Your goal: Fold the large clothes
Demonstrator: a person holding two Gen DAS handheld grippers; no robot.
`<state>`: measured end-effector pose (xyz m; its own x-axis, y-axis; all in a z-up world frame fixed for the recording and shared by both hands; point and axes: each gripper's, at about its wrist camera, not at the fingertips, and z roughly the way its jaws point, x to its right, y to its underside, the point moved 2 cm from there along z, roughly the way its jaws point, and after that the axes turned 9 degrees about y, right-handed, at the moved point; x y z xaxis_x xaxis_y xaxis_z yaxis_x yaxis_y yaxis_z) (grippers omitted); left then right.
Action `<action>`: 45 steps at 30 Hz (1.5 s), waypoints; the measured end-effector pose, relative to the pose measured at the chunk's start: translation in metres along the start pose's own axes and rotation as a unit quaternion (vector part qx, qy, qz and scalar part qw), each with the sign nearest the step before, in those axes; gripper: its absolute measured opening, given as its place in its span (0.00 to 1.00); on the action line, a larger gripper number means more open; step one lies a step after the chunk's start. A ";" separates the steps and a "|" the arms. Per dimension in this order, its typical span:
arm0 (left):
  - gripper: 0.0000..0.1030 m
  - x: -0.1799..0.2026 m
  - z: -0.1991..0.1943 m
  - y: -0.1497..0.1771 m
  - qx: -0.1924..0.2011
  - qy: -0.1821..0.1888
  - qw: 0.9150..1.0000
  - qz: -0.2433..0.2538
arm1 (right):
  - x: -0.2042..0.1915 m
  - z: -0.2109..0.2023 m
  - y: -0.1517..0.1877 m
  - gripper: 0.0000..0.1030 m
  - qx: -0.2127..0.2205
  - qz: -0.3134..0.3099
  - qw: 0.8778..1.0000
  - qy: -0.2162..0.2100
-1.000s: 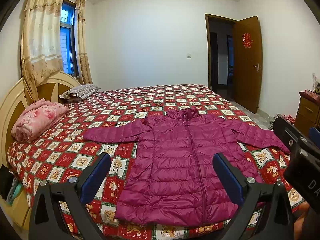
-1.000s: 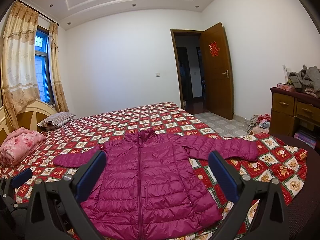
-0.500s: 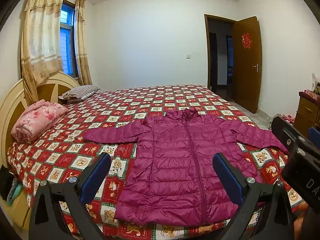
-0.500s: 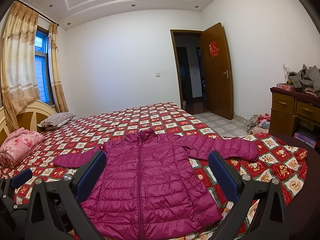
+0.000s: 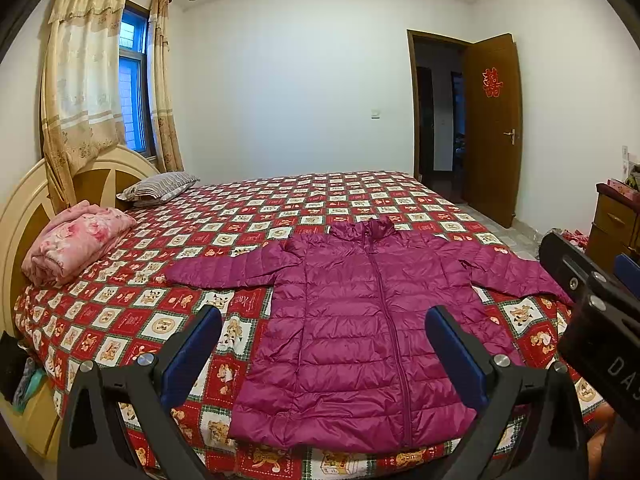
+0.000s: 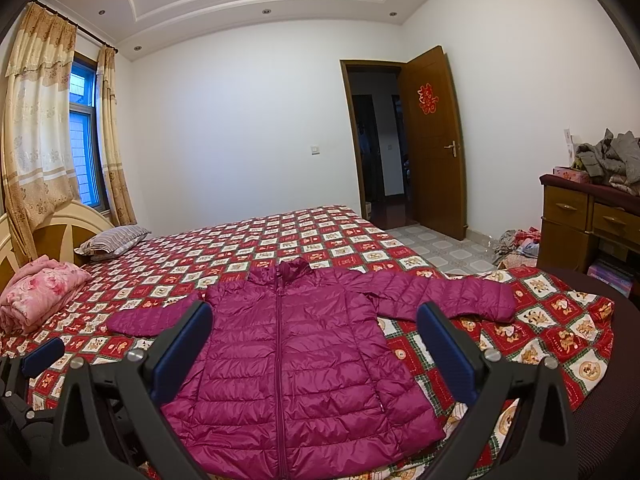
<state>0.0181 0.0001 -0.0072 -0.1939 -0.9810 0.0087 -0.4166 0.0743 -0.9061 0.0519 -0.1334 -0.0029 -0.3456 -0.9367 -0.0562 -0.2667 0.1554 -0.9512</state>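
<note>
Left wrist: magenta puffer jacket flat on checked bedspread, sleeves spread; left gripper and right gripper both spread apart, empty

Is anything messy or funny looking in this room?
The purple jacket lies flat and tidy on the bed. The mess is off to the right: crumpled grey clothes heaped on the wooden dresser, and more things dumped on the floor beside it.
</note>
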 end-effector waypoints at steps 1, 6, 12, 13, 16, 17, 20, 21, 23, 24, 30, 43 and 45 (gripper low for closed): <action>0.99 0.001 0.000 0.000 0.000 0.000 1.000 0.000 | 0.000 0.000 0.000 1.00 0.000 0.000 1.000 0.000; 0.99 0.001 0.000 -0.001 0.001 0.000 1.000 0.000 | 0.000 0.000 0.000 1.00 0.000 0.000 1.000 0.000; 0.99 0.001 -0.001 -0.001 0.001 0.001 1.000 0.000 | -0.001 0.000 0.000 1.00 0.002 0.000 1.000 0.000; 0.99 0.001 0.000 -0.001 0.001 0.000 1.000 0.000 | -0.001 -0.001 -0.001 1.00 0.002 0.001 1.000 0.001; 0.99 0.003 0.000 -0.002 0.000 0.000 1.000 0.001 | -0.001 -0.001 -0.001 1.00 0.001 0.001 1.000 0.000; 0.99 0.004 0.000 -0.002 0.000 0.000 1.000 0.001 | -0.001 -0.001 -0.001 1.00 0.001 0.001 1.000 0.000; 0.99 0.004 0.000 -0.002 0.000 0.000 1.000 0.001 | -0.001 -0.001 -0.001 1.00 0.001 0.001 1.000 0.000; 0.99 0.004 0.000 -0.002 0.001 0.000 1.000 0.001 | -0.001 -0.001 -0.001 1.00 0.001 0.001 1.000 0.000; 0.99 0.004 -0.001 -0.002 0.001 0.000 1.000 0.001 | -0.001 -0.001 -0.001 1.00 0.001 0.001 1.000 0.001; 0.99 0.004 -0.001 -0.001 0.001 0.000 1.000 0.001 | -0.001 -0.001 -0.001 1.00 0.000 0.001 1.000 0.000; 0.99 0.009 0.002 -0.004 -0.002 0.001 1.000 0.003 | 0.000 0.002 0.000 1.00 -0.006 0.001 1.000 0.001; 0.99 0.010 0.007 -0.004 -0.005 0.001 1.000 0.003 | 0.003 0.011 0.004 1.00 -0.015 0.004 1.000 0.006; 0.99 0.008 0.013 -0.002 -0.010 0.002 1.000 0.002 | 0.006 0.013 0.005 1.00 -0.017 0.006 1.000 0.008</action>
<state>0.0289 -0.0103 -0.0107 -0.1989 -0.9800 0.0076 -0.4335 0.0811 -0.8975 0.0601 -0.1418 -0.0119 -0.3629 -0.9297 -0.0622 -0.2931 0.1773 -0.9395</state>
